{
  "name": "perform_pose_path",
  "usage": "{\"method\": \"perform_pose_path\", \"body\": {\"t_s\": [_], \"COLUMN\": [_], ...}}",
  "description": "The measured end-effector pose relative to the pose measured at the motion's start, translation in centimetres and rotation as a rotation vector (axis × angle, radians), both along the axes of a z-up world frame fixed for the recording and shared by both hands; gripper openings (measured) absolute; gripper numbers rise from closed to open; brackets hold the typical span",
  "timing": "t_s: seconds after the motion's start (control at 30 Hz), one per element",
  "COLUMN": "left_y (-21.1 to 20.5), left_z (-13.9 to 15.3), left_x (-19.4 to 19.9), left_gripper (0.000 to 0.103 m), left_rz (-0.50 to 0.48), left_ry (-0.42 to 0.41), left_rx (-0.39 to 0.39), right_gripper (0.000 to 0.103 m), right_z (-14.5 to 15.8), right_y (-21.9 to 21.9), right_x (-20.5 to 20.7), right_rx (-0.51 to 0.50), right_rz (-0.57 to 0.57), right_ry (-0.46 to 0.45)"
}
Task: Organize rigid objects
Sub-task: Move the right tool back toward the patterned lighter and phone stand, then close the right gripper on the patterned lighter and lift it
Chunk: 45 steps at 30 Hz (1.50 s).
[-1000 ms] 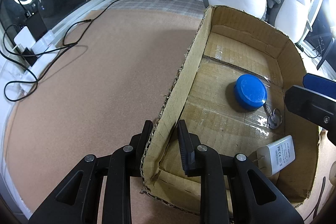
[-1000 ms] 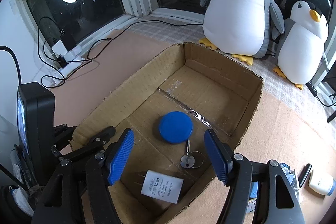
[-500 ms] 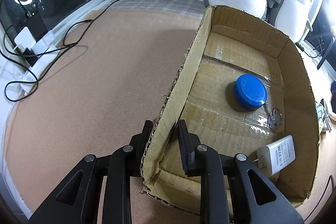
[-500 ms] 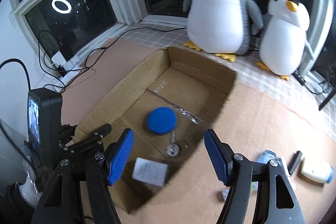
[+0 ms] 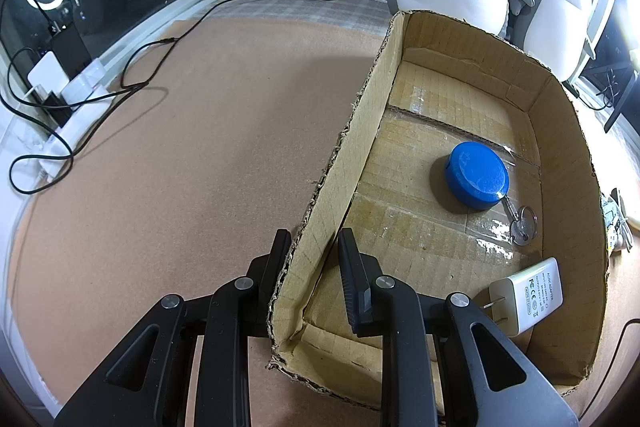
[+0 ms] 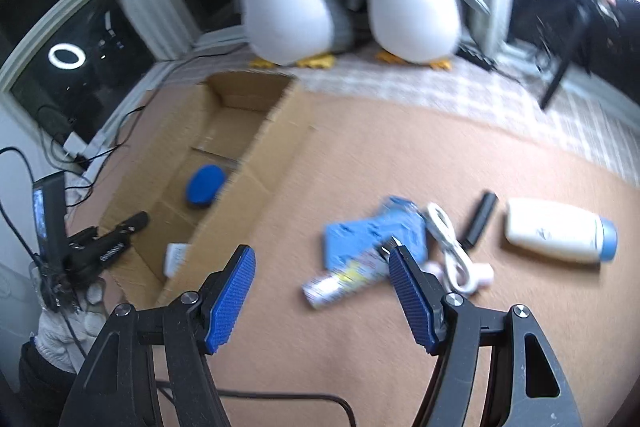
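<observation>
Right of the cardboard box (image 6: 256,163) lie a white bottle (image 6: 560,231) and cable (image 6: 444,243). My left tongs (image 5: 310,251) pinch the box wall; my right tongs (image 6: 320,291) gape, empty.

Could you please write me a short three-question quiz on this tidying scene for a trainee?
1. True or false: the left gripper is shut on a wall of the cardboard box.
2. Which of these lies outside the box? A) blue round tin B) white charger C) white bottle with blue cap
3. Fill in: the right gripper is open and holds ____.

Key: 1. True; its fingers sit either side of the wall near a corner. 2. C; it lies on the brown surface beside a white cable and a black stick. 3. Nothing.
</observation>
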<state>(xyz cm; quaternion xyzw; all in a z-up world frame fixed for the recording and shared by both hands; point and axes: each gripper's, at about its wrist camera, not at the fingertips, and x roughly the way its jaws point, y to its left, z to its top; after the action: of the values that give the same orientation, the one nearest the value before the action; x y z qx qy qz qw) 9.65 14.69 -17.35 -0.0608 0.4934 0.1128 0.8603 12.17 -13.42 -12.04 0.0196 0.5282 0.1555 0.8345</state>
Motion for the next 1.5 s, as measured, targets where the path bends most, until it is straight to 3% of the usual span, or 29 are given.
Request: {"method": "perform_pose_path", "body": {"t_s": [0.43,0.8,1.03,1.23,1.33,1.5], "left_y": [0.0,0.0,0.0,0.0,0.0,0.1], "left_z": [0.0,0.0,0.0,0.0,0.0,0.1], "left_x": [0.1,0.1,0.1,0.1,0.1,0.0], "left_gripper": [0.022,0.022,0.022,0.022,0.022,0.022], "left_rz": [-0.001,0.000,0.000,0.000,0.000,-0.001], "left_ry": [-0.001,-0.002,-0.002,-0.002,-0.002,-0.002], "left_rx": [0.000,0.000,0.000,0.000,0.000,0.001], "right_gripper": [0.065,0.065,0.042,0.034,0.015,0.009], "right_z": [-3.7,-5.6,-5.6,-5.4,-5.3,-5.1], "right_y": [-0.5,0.1,-0.6,-1.9,-2.7,-3.0], "right_x": [0.9,2.0,2.2,1.6,1.2,0.7], "right_rx": [0.047,-0.018,-0.038,-0.025,-0.003,0.006], "right_rz": [-0.085,-0.121,-0.114,-0.099,-0.102,-0.096], "right_ry": [0.122,0.150,0.147,0.150,0.158,0.153]}}
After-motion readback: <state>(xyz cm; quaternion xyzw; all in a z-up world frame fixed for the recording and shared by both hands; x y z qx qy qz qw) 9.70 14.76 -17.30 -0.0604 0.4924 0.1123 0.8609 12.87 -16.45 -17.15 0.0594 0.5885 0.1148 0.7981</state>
